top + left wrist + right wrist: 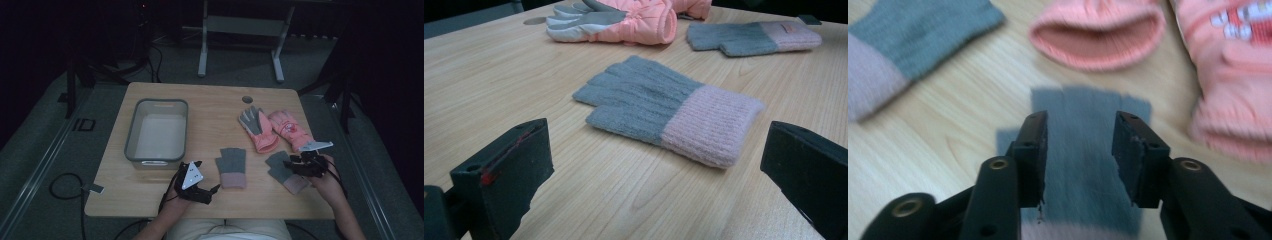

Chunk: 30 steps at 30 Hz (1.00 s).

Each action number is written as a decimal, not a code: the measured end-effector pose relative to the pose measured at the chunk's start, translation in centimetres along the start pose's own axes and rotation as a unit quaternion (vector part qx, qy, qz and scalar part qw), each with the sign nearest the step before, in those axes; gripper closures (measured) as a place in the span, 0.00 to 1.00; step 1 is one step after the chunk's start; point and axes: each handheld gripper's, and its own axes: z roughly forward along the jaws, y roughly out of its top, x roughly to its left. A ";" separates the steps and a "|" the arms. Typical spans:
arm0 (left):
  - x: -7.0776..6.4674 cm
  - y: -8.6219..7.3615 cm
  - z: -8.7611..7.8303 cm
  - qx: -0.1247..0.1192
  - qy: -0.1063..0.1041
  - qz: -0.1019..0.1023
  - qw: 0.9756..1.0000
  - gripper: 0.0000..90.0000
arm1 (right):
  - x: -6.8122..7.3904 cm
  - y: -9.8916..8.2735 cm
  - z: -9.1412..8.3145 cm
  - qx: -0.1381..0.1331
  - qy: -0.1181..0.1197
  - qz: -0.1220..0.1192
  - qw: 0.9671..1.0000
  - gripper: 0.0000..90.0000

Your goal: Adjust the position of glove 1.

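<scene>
Two knit gloves lie flat near me, and my right gripper (1079, 150) hovers over the right grey glove (280, 167) with jaws partly apart, nothing between them. If I close too shallow, I judge they will snag only the top layer. My left gripper (200, 190) stands wide, facing the other grey glove (664, 107).

The table (210, 100) is showing a light wood-grain top with a smooth, matt finish. The two knit gloves (664, 112) (281, 169) are showing ribbed grey wool-like cloth with soft pink cuffs, slightly fuzzy. The two ski gloves (257, 129) (290, 129) are showing padded, quilted pink fabric with smoother grey palm patches. The bin (131, 135) is looking like translucent grey plastic with a faint sheen. The right tool (1079, 150) is showing matt black jaws with rough, worn pads.
</scene>
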 end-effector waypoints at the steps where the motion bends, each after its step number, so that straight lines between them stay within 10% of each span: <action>1: 0.0 0.0 0.0 0.000 0.001 0.001 1.000 0.00 | -0.1 -0.3 0.0 0.005 0.000 -0.001 1.000 0.66; 20: -0.1 0.0 0.1 0.004 -0.001 0.004 1.000 0.00 | -0.9 -2.8 2.7 0.026 0.004 -0.020 0.999 0.71; 30: -0.2 0.0 0.1 0.005 0.000 0.007 1.000 0.00 | 0.3 -2.4 2.8 0.044 -0.012 -0.008 0.999 0.93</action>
